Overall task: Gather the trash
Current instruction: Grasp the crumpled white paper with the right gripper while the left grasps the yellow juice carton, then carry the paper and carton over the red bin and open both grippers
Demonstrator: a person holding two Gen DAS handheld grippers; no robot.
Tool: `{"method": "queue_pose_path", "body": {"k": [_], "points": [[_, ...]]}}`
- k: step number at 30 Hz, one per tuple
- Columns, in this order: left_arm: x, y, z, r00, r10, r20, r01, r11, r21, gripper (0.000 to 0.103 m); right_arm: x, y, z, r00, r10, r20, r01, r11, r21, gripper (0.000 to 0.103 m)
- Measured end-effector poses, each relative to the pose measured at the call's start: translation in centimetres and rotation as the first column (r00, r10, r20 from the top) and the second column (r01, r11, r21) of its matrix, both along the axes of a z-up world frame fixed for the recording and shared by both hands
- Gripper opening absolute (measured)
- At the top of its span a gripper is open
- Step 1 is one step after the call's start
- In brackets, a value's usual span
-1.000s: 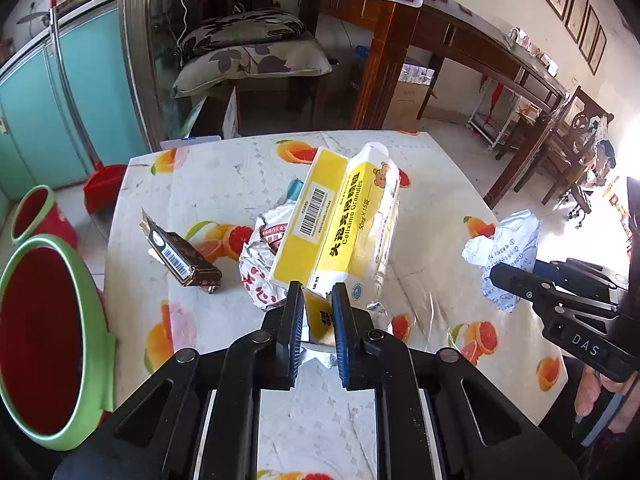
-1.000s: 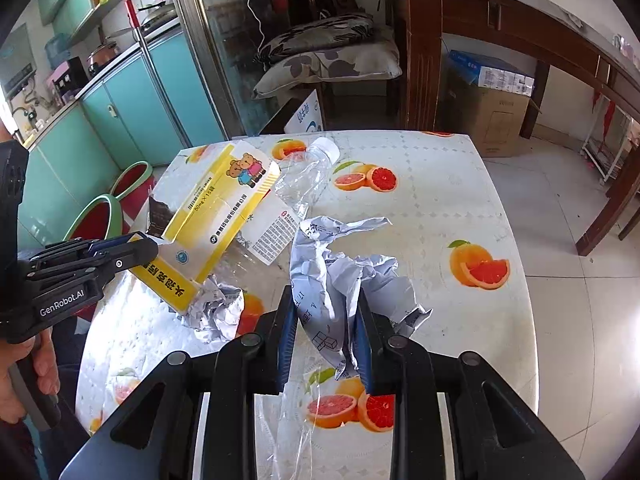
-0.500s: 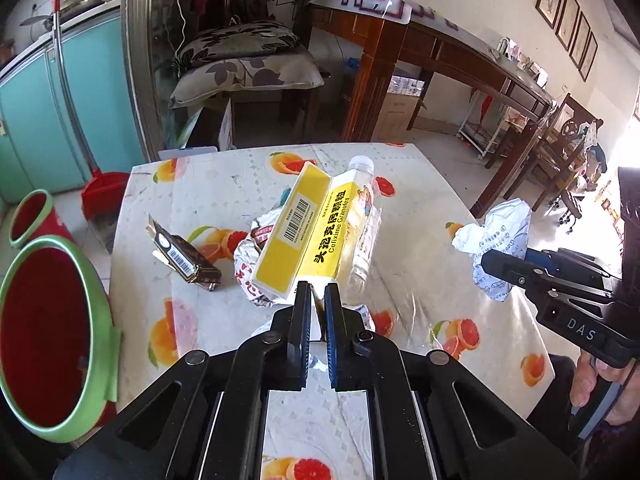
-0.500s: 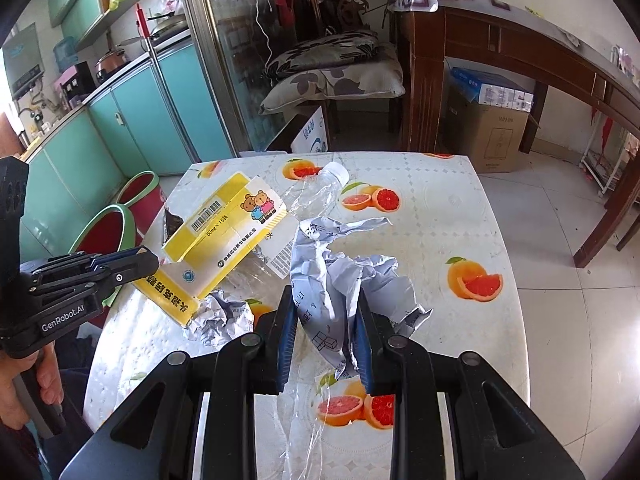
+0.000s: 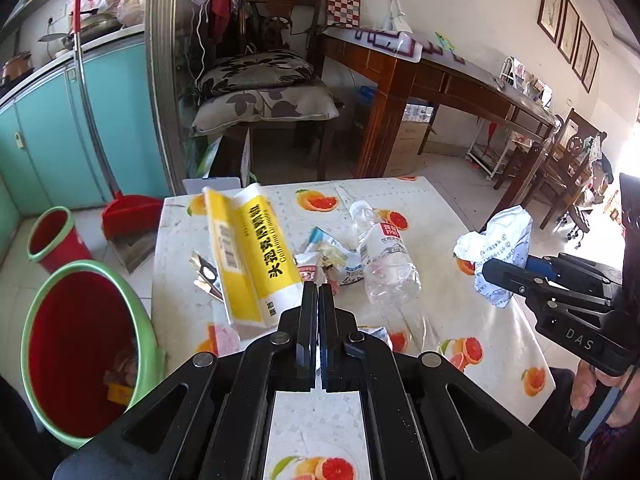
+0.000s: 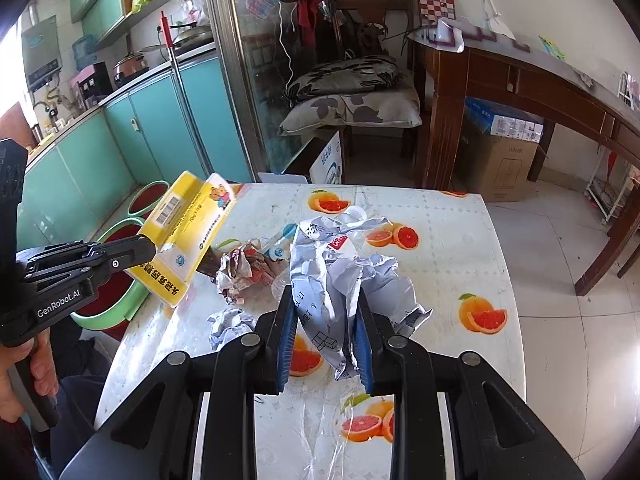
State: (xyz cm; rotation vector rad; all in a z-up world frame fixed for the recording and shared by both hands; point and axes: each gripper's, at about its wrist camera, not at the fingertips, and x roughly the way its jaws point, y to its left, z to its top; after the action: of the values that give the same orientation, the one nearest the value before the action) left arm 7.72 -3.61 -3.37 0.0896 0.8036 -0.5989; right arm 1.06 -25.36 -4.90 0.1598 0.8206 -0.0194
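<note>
Trash: yellow box [image 5: 250, 256] pinched by its corner in left claw [image 5: 319, 300], lifted off counter [image 5: 460, 320] toward red bin [image 5: 80, 344] beside it. Crumpled wrapper [image 6: 332, 288] clenched in right claw [image 6: 326, 332], raised too, likely for same drop. Bottle [image 5: 386, 264] and scraps left on counter

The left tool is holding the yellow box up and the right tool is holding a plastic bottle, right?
Not quite. The left tool does hold the yellow box up, but the right tool holds crumpled paper, as the right wrist view shows. The plastic bottle lies on the table.
</note>
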Motion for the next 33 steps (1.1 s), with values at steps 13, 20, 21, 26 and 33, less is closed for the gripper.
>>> {"method": "queue_pose_path", "body": {"k": [13,20,21,26,33], "points": [[1.3,5.6,-0.1,0.996,0.093,0.006,-0.093,0.996,0.012,0.0,3.0,5.2,1.4,0.996,0.089,0.019,-0.088,0.996,-0.02,0.024],[1.9,9.5,-0.2,0.99,0.143,0.016,-0.143,0.989,0.039,0.0,4.7,8.8,1.7,0.989,0.143,0.022,-0.143,0.989,-0.024,0.024],[2.0,10.0,-0.2,0.988,0.151,0.018,-0.151,0.988,0.043,0.0,4.9,9.4,1.7,0.988,0.151,0.023,-0.151,0.988,-0.025,0.024],[2.5,12.6,-0.3,0.982,0.186,0.02,-0.187,0.981,0.057,0.0,6.1,12.4,1.9,0.98,0.197,0.028,-0.196,0.98,-0.024,0.024],[3.2,15.8,-1.2,0.973,0.23,0.005,-0.23,0.971,0.059,0.0,7.9,16.8,1.9,0.965,0.26,0.028,-0.259,0.965,-0.034,0.024]]}}
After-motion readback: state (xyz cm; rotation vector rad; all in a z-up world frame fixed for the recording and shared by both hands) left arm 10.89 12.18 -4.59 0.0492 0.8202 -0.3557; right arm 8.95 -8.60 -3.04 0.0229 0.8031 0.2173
